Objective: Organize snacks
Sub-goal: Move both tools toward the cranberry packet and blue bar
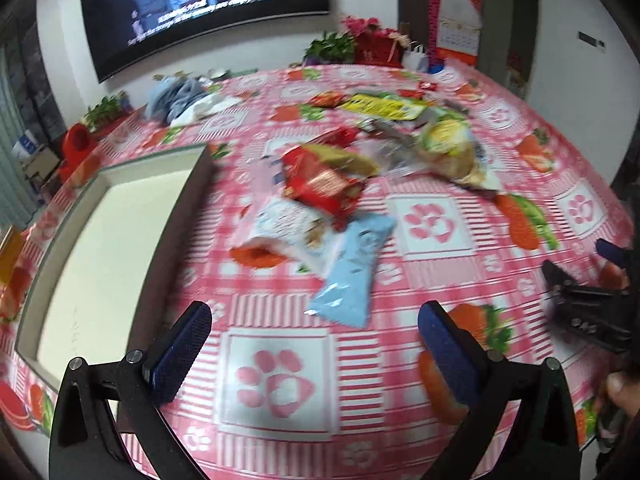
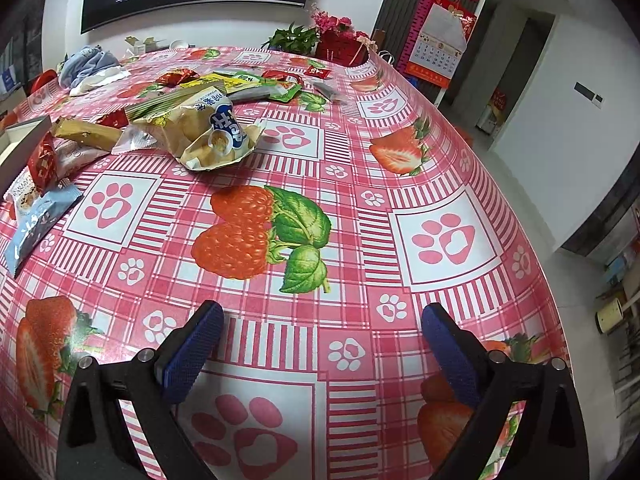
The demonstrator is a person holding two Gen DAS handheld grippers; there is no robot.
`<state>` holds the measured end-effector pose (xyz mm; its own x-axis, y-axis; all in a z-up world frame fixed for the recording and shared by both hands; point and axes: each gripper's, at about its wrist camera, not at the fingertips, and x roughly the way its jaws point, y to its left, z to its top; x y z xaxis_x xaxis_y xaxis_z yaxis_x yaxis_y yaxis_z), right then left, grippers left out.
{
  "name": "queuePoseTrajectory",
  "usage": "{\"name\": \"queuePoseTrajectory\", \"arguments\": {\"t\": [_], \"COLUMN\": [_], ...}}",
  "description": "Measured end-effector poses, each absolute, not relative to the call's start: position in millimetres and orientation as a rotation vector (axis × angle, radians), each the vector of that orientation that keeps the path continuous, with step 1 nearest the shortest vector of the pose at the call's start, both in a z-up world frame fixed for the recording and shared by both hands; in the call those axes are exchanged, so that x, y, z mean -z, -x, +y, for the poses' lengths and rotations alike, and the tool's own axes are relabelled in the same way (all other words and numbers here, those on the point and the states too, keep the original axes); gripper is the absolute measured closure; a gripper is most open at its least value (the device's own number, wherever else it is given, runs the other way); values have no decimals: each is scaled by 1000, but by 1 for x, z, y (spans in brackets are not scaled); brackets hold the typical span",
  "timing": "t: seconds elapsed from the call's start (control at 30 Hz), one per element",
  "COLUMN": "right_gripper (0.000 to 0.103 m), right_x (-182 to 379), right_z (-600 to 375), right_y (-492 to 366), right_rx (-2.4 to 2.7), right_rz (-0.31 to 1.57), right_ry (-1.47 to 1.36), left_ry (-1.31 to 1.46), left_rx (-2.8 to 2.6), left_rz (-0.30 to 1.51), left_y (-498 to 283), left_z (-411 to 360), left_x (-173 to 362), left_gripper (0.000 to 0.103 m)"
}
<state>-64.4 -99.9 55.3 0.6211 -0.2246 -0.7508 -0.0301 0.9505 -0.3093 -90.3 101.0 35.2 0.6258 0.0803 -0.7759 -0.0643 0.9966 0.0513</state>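
The worktop (image 2: 400, 184) wears a pink checked cloth printed with strawberries and paw marks. On its left side lies a shallow white tray (image 1: 116, 240), empty, its long axis running from the near edge toward the far wall. Right of the tray the snacks sprawl in a loose heap. Largest is a crumpled cream and blue bag (image 2: 208, 132), lying flat, its long axis slanting from the tray side toward the far right. Just right of the tray sits a red packet (image 1: 324, 184), atop a white pouch (image 1: 280, 224), motion-blurred in the left view. Touching that pouch on the side away from the tray is a pale blue packet (image 1: 352, 272), its long axis tilted, its near end pointing at the left claw (image 1: 316, 344). Farther from the tray, green and yellow packets (image 2: 244, 84) lie flat.

The left claw hovers just short of the blue packet, fingers spread wide, holding nothing. The right claw (image 2: 324, 344) is also spread and empty, over bare cloth well right of the tray and clear of the heap
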Motion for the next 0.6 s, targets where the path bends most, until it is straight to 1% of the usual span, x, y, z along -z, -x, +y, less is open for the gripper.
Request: {"name": "queuePoseTrajectory", "arguments": {"t": [0.17, 0.33, 0.47, 0.6], "right_gripper": [4, 3, 4, 3], "right_x": [-57, -64, -57, -47], "right_z": [-99, -86, -61, -56], "right_y": [62, 60, 55, 51], "right_rx": [105, 4, -42, -52], "right_rz": [922, 951, 970, 996], "right_ry": [294, 111, 121, 110], "left_ry": [7, -11, 15, 46], "left_rx": [-145, -167, -162, -143], "left_rz": [933, 968, 1012, 1018], "left_y": [86, 78, 75, 71], "left_z": [126, 133, 139, 142], "left_x": [-22, -13, -3, -3], "left_gripper": [0, 0, 0, 0]}}
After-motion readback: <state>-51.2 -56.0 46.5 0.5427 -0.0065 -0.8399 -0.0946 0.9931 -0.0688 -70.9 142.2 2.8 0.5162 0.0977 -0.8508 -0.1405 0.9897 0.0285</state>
